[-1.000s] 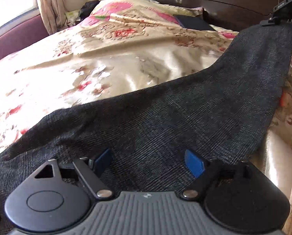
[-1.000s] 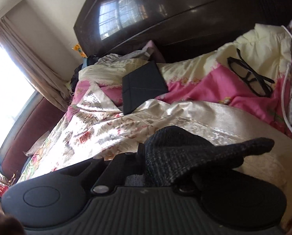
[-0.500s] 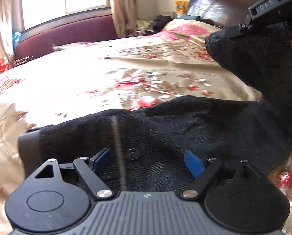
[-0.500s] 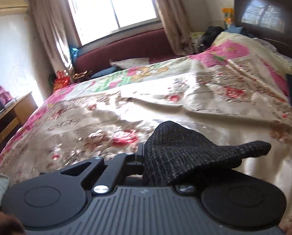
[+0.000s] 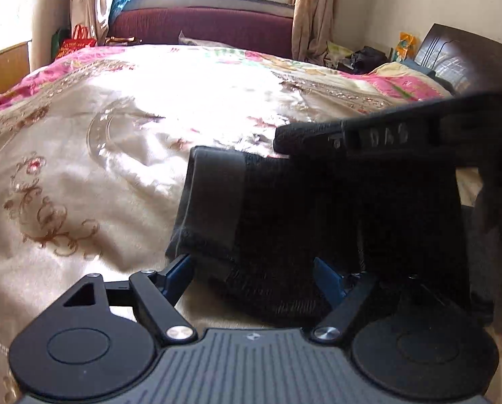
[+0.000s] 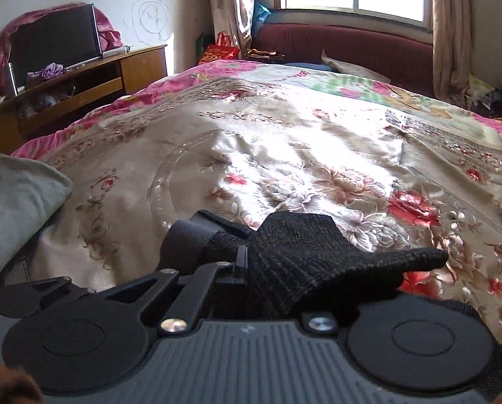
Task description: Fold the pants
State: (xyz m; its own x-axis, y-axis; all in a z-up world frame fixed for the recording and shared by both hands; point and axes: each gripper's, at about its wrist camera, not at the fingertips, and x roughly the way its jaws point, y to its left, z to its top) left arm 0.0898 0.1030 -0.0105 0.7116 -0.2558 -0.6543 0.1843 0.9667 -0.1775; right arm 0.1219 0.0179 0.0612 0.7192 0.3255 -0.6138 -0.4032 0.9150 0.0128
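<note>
Right gripper clamps pants above the bedspread, angled downward.

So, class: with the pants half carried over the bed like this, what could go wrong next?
1. The right hand-held gripper pinches only a small bunch of the dark pants; the fabric might slip free.
2. The left hand-held gripper, its jaws just closing slightly, stands open around the waistband end, so that end may drag on the shiny bedspread and fold crooked.

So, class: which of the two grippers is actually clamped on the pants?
The right gripper: its fingers pinch the dark pants. The left gripper stands open.
</note>
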